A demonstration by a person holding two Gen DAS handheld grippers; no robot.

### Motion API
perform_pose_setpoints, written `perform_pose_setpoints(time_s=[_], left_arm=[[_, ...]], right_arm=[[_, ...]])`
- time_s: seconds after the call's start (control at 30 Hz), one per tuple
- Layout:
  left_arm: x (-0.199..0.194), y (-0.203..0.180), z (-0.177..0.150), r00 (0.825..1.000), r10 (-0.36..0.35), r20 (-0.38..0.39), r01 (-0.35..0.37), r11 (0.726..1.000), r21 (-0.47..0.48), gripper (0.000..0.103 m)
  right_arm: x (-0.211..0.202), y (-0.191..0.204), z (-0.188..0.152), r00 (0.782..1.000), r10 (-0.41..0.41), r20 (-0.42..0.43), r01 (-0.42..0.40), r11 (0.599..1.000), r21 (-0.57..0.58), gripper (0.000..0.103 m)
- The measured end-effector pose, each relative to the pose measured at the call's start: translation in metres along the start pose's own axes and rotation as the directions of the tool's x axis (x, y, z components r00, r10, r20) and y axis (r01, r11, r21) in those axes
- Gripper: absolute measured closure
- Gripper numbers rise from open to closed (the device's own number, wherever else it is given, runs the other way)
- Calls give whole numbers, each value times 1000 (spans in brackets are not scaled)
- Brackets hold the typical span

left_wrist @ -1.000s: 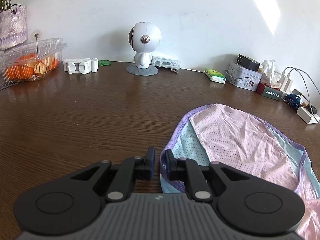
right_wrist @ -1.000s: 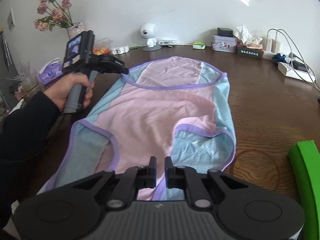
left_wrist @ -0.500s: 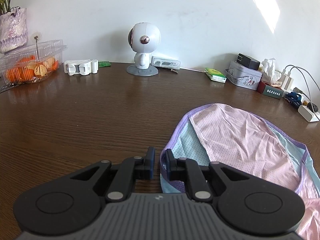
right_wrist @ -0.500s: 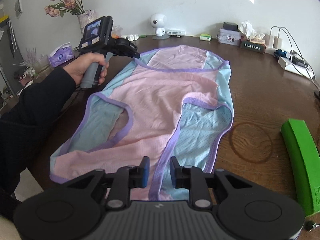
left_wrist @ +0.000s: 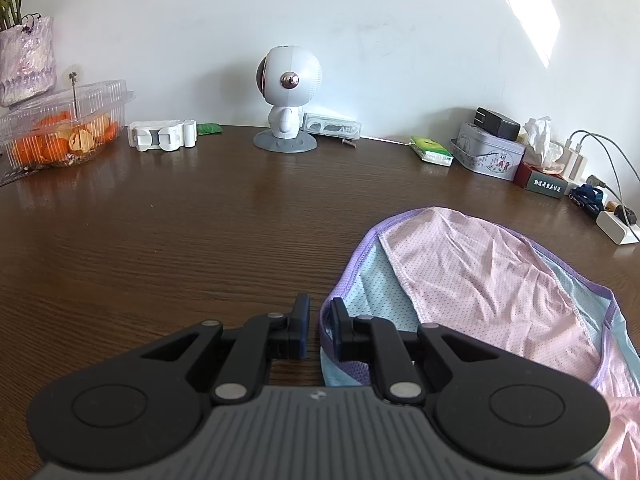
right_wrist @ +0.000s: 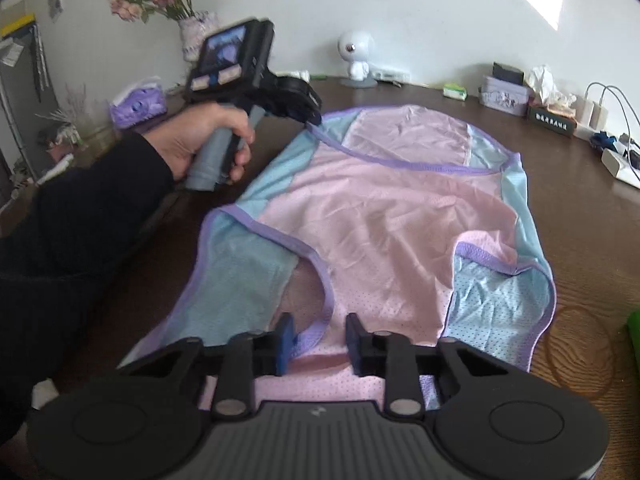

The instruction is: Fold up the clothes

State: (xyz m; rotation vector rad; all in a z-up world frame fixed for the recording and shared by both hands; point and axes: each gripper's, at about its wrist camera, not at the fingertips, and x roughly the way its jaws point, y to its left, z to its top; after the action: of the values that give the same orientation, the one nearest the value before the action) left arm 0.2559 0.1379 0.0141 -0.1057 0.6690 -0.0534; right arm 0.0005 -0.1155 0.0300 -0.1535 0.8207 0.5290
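A pink and light-blue mesh garment with purple trim lies spread on the brown wooden table. In the left wrist view its far corner lies right of my left gripper, whose jaws are nearly closed on the purple hem. In the right wrist view the left gripper pinches the garment's far left corner. My right gripper is open over the near edge, with the purple trim between its fingers.
Along the wall stand a white robot figure, a plastic box of oranges, a tin, chargers and cables. A vase of flowers and tissue pack sit left. A green object lies right.
My right gripper has opened from nearly shut to wide and swung left over the near hem. The left gripper has stayed shut on its corner and barely moved.
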Motion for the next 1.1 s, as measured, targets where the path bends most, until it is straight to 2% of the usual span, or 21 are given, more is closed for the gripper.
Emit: perform_pose_setpoints(time_s=[0.03, 0.13, 0.2, 0.27, 0.37, 0.43, 0.5, 0.57, 0.63, 0.7, 0.77, 0.8, 0.83, 0.87, 0.93, 1.0, 1.03, 1.07, 1.1], left_arm=[[0, 0, 0, 1000, -2, 0, 2, 1000, -2, 91], [0, 0, 0, 1000, 0, 1, 0, 1000, -1, 91], [0, -1, 0, 1000, 2, 1, -2, 1000, 3, 91], [0, -1, 0, 1000, 2, 2, -2, 1000, 3, 91], [1, -1, 0, 1000, 2, 2, -2, 1000, 3, 91], [1, -1, 0, 1000, 3, 2, -3, 1000, 7, 91], [1, -2, 0, 1000, 4, 3, -4, 1000, 8, 91], [1, -2, -1, 1000, 4, 3, -4, 1000, 8, 91], [0, -2, -1, 1000, 2, 4, -3, 1000, 6, 91], [0, -1, -1, 1000, 2, 4, -2, 1000, 7, 91], [0, -2, -1, 1000, 3, 4, -3, 1000, 9, 91], [0, -2, -1, 1000, 3, 5, -3, 1000, 10, 91], [0, -2, -1, 1000, 3, 5, -3, 1000, 10, 91], [0, -2, -1, 1000, 2, 5, -2, 1000, 10, 91], [0, 0, -1, 1000, -7, 2, 7, 1000, 3, 91], [-1, 2, 0, 1000, -16, -4, 16, 1000, -2, 91], [-2, 3, 1, 1000, -22, -13, 22, 1000, -4, 89], [-3, 4, 2, 999, -35, -20, 35, 999, -18, 85], [-3, 5, 3, 998, -52, -25, 51, 998, -38, 66]], right_arm=[[0, 4, 1, 1000, 4, 12, -4, 1000, -23, 100], [-13, 15, 3, 998, 53, 42, -49, 994, -97, 100], [-17, 15, -1, 999, 41, 18, -38, 992, -122, 92], [-22, 11, -8, 999, 35, -13, -37, 993, -114, 70], [-42, 2, -27, 995, 90, -33, -93, 990, -110, 68], [-55, -5, -39, 998, 53, -40, -56, 993, -102, 72], [-63, -14, -52, 997, 21, -68, -27, 997, -78, 103], [-71, -16, -64, 997, 25, -77, -31, 996, -87, 102], [-83, -13, -67, 999, 20, -48, -25, 994, -106, 101], [-96, -19, -66, 1000, 16, -8, -16, 997, -76, 90], [-102, -32, -68, 999, -31, 9, 32, 999, -30, 71], [-100, -38, -69, 999, -38, -2, 38, 999, -15, 73], [-96, -43, -72, 999, -15, -36, 14, 1000, -7, 93], [-92, -44, -76, 997, 17, -72, -18, 1000, -23, 100], [-95, -37, -82, 997, 13, -72, -20, 994, -106, 100], [-105, -42, -76, 999, 26, -31, -30, 994, -108, 98], [-112, -51, -70, 999, 36, 10, -35, 996, -77, 91], [-114, -62, -61, 998, 25, 50, -23, 999, -48, 78], [-112, -74, -48, 996, -11, 88, 13, 1000, -23, 67]])
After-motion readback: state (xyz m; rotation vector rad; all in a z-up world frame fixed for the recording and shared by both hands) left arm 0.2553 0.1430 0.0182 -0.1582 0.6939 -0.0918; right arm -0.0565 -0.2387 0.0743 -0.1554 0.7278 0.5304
